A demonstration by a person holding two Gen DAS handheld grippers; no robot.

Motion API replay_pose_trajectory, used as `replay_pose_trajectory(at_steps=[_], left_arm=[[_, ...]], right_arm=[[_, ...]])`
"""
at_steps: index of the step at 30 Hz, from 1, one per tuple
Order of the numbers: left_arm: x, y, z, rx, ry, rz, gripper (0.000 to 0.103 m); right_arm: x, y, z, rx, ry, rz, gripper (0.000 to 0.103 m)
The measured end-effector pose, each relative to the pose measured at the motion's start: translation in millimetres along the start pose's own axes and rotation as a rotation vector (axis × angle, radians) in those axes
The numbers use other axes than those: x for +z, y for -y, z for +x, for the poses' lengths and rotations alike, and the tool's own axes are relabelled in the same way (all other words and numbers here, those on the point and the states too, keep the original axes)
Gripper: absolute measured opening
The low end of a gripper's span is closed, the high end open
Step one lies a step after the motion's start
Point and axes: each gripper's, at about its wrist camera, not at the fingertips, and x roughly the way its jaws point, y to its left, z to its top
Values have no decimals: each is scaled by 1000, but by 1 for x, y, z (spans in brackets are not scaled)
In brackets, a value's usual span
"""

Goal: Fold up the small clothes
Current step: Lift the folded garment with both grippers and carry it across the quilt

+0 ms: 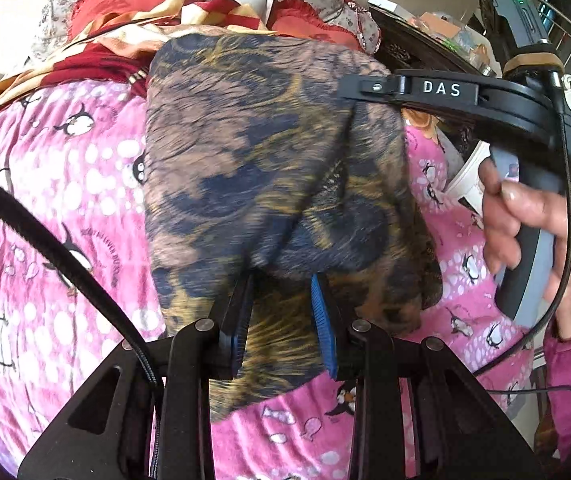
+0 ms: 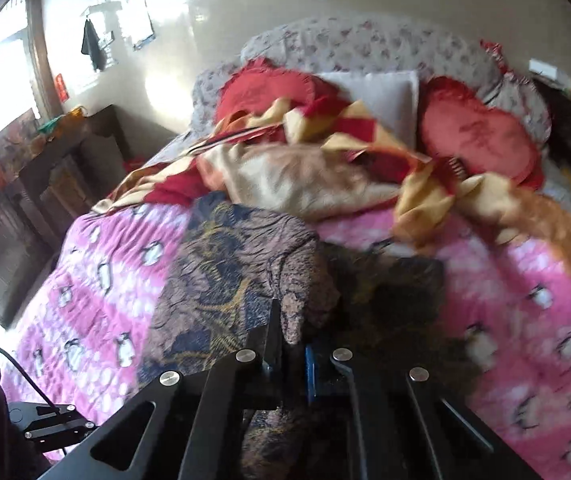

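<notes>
We have the patterned garment (image 1: 269, 168) lying on the bed's pink penguin blanket (image 1: 57, 208), and both sets of tongs are on it. The left tongs (image 1: 283, 320) stand part open, with a bunch of the near hem gathered up between the blue pads (image 1: 323, 320); we judge that a hold, since the fabric humps up right off the tips. Straight ahead of those tongs the cloth runs away toward the pillows, long axis pointing along the fingers, its far edge touching the red and gold blanket (image 1: 125, 40).

Over on the right, the right tongs (image 2: 291, 344) are pinched nearly together on a fold of the same garment (image 2: 237, 272), fabric pushing up just beyond the tips. From the left wrist view we see that tool reaching in from the right side, its arm laid over the garment's far right corner, the person's hand (image 1: 541, 220) round the grip.

So here is what the next move hangs on, as we read it: both grips sit at the near edge, the bulk of the cloth lies ahead of both tongs, and the fold would carry near hem toward far edge. Neither hand is clearly closer.

Containers? None that we can make out on the bed.
</notes>
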Motion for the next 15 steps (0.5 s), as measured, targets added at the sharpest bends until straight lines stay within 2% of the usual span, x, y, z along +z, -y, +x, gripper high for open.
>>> replay_pose_trajectory(at_steps=[3, 5, 7, 9, 10, 11, 15], left_arm=[[2, 4, 8, -7, -6, 5, 28], [1, 5, 13, 12, -27, 11, 28], [-1, 5, 11, 13, -30, 18, 28], [-3, 4, 8, 22, -29, 30, 28], [-4, 2, 6, 24, -30, 32, 28], [-5, -1, 3, 21, -30, 31, 28], [-9, -10, -11, 37, -14, 35, 28]], right_arm=[[-1, 17, 22, -109, -51, 14, 7], [-9, 33, 37, -76, -92, 89, 7], [-17, 42, 27, -14, -43, 153, 8], [-25, 48, 10, 44, -34, 203, 26], [-32, 50, -1, 70, -38, 227, 47], [-38, 50, -8, 93, -37, 237, 57], [-72, 39, -24, 160, -82, 242, 60]])
